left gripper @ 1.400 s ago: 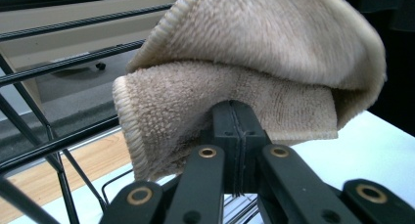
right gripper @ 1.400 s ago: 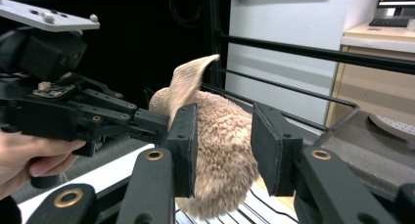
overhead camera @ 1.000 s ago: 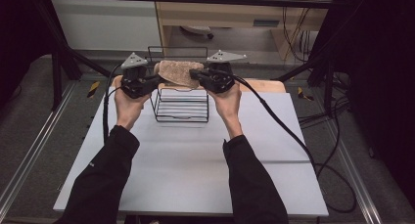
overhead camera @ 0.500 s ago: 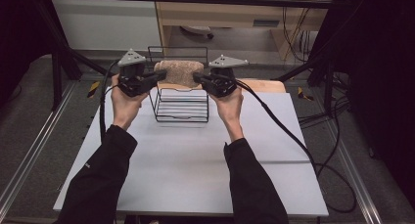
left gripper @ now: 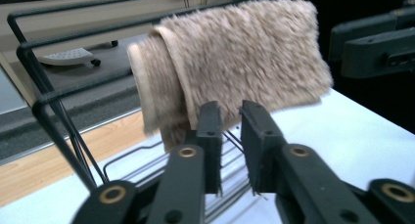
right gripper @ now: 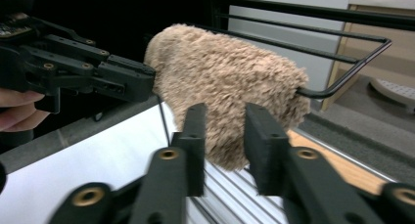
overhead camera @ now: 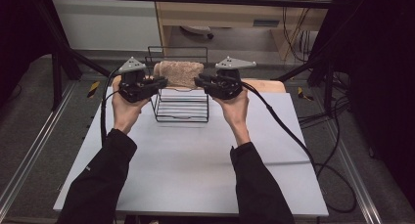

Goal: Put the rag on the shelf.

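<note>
The folded beige fluffy towel (overhead camera: 179, 73) hangs draped over the top rail of the black wire rack (overhead camera: 181, 109) on the white worktop (overhead camera: 195, 160), so the left tongs (overhead camera: 161, 81) and right tongs (overhead camera: 199, 81), their jaws just having parted, stand released at either end.

A white counter (overhead camera: 195, 165) carries the scene — a flat, pale top whose near half lies bare. Toward its far edge stands a black wire rack (overhead camera: 180, 106), its feet resting directly on the white surface and its ribbed floor of thin bars just above it. Past the rack, a strip of light wood (overhead camera: 266, 85) runs along the far side of the counter — beyond that the grey floor (overhead camera: 29, 131) begins.
</note>
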Available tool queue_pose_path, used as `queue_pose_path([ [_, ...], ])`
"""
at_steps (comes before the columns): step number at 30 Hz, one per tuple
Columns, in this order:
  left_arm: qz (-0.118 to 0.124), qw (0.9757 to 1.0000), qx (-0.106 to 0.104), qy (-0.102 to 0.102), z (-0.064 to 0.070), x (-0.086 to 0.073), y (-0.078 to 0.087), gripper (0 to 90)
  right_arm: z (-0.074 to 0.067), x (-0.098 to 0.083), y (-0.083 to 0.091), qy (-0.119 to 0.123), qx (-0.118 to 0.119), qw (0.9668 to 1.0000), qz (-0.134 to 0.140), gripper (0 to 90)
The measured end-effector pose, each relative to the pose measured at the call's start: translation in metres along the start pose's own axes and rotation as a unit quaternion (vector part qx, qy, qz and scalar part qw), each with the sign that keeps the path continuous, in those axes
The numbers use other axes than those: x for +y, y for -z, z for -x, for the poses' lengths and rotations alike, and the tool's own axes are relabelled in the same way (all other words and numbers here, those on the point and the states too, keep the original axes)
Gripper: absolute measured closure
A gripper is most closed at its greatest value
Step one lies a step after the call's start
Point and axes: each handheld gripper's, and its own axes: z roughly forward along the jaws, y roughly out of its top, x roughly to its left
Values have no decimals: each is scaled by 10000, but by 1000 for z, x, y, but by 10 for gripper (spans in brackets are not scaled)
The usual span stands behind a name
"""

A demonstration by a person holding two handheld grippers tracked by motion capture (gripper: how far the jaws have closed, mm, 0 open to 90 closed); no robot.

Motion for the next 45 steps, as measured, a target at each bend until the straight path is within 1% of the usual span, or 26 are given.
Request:
queue_pose_path([
  [2, -23, 10000, -51, 12, 1, -5, 4, 720, -3, 0, 5, 52, -10, 10000, -37, 620],
  [4, -71, 9999, -81, 0, 3, -11, 7, 654, -5, -1, 10, 49, 26, 9999, -112, 558],
  [5, -126, 9999, -95, -9, 3, -15, 8, 623, -5, -3, 12, 39, 55, 9999, -106, 521],
  [8, -223, 9997, -96, -45, 5, -26, 11, 516, -4, -10, 21, -114, 101, 9998, -146, 441],
  [10, -263, 9996, -131, -54, 5, -35, 13, 451, -3, -17, 27, -130, 80, 9997, -195, 370],
  [11, -298, 9995, -114, -70, 5, -40, 14, 420, -2, -22, 31, -147, 64, 9997, -207, 342],
  [12, -335, 9993, -152, -51, 5, -45, 15, 393, -1, -26, 34, -169, 58, 9996, -226, 315],
  [14, -394, 9991, -125, -75, 5, -57, 15, 333, 2, -36, 40, -247, 76, 9993, -260, 243],
  [15, -424, 9990, -122, -90, 5, -62, 16, 311, 4, -41, 44, -286, 73, 9992, -281, 220],
  [18, -520, 9986, -128, -30, 3, -79, 18, 249, 10, -55, 54, -411, 54, 9986, -325, 159],
  [21, -614, 9980, -129, 17, 1, -96, 20, 197, 17, -68, 64, -533, 43, 9979, -353, 114],
  [23, -653, 9978, -100, 40, -1, -106, 21, 158, 21, -77, 70, -570, 46, 9977, -371, 86],
  [25, -693, 9975, -122, 64, -3, -115, 23, 134, 24, -86, 76, -583, 50, 9974, -417, 67],
  [26, -691, 9975, -95, 67, -3, -119, 24, 123, 26, -91, 79, -575, 44, 9973, -452, 56],
  [28, -721, 9973, -139, 80, -4, -129, 26, 114, 29, -101, 85, -606, 51, 9968, -519, 43],
  [31, -747, 9971, -139, 82, -6, -141, 31, 100, 34, -117, 92, -662, 8, 9959, -613, 21],
  [34, -774, 9969, -108, 76, -8, -152, 35, 95, 38, -133, 98, -660, -35, 9953, -708, 6],
  [38, -801, 9967, -105, 115, -9, -166, 41, 94, 41, -152, 105, -676, -52, 9944, -811, 5],
  [40, -844, 9963, -85, 95, -10, -173, 43, 94, 42, -162, 108, -709, -44, 9938, -857, 5],
  [45, -823, 9965, -100, 138, -9, -188, 49, 98, 44, -183, 116, -765, 2, 9922, -982, 5],
])
